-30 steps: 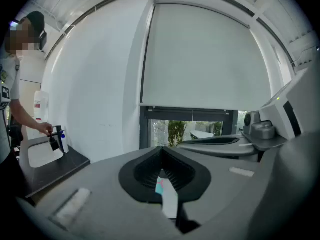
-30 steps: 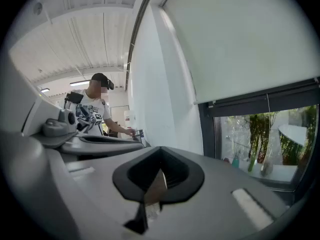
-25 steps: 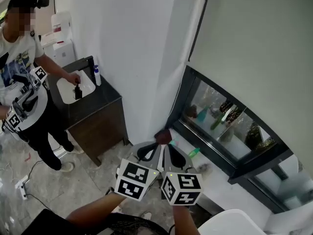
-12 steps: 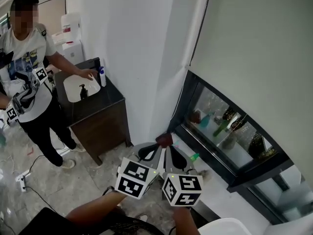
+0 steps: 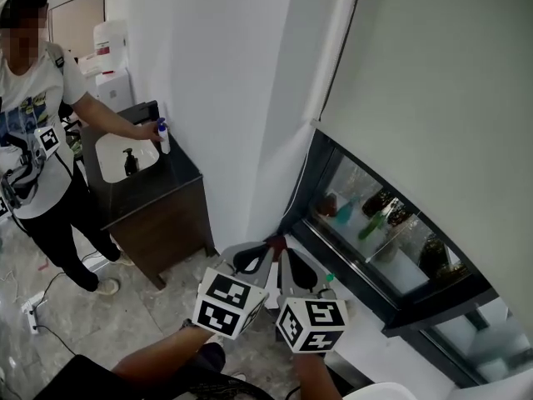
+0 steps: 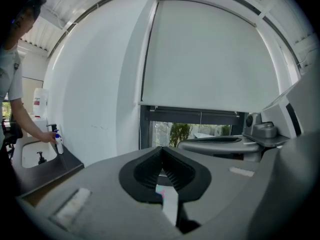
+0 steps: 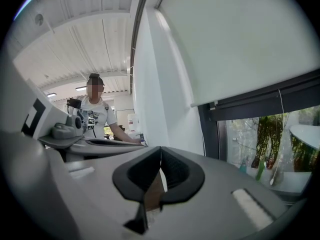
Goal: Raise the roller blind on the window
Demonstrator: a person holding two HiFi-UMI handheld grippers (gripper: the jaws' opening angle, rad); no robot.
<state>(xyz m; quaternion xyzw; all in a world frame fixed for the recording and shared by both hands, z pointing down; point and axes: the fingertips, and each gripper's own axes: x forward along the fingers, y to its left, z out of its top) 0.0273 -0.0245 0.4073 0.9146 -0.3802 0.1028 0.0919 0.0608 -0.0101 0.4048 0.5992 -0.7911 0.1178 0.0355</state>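
From the head, my left gripper (image 5: 265, 248) and right gripper (image 5: 287, 252) sit side by side, low in the middle, tips pointing at the lower left corner of the window (image 5: 375, 223). Neither touches anything. The blind (image 5: 433, 98) hangs over most of the glass. Only a strip at the bottom is bare, with bottles (image 5: 371, 215) standing in it. A thin dark line runs down the blind's left edge; I cannot tell whether it is the pull cord. A person (image 5: 37, 107) stands at a sink (image 5: 125, 152) off to the left, well apart from me.

Along my left gripper (image 6: 161, 171) the jaws are pressed together with nothing between them. Ahead is the blind (image 6: 210, 54), its bottom bar low over the window. My other gripper shows just beside, at the right.

Along my right gripper (image 7: 160, 171) the jaws are likewise shut and empty. The blind (image 7: 240, 34) fills the upper right, with the bare strip of glass under it and a fine cord hanging there.

By my reckoning nothing of the task is done yet. The blind is nearly full down and I hold no cord or bar. I have to find the pull, open a jaw, take hold and draw the blind up.
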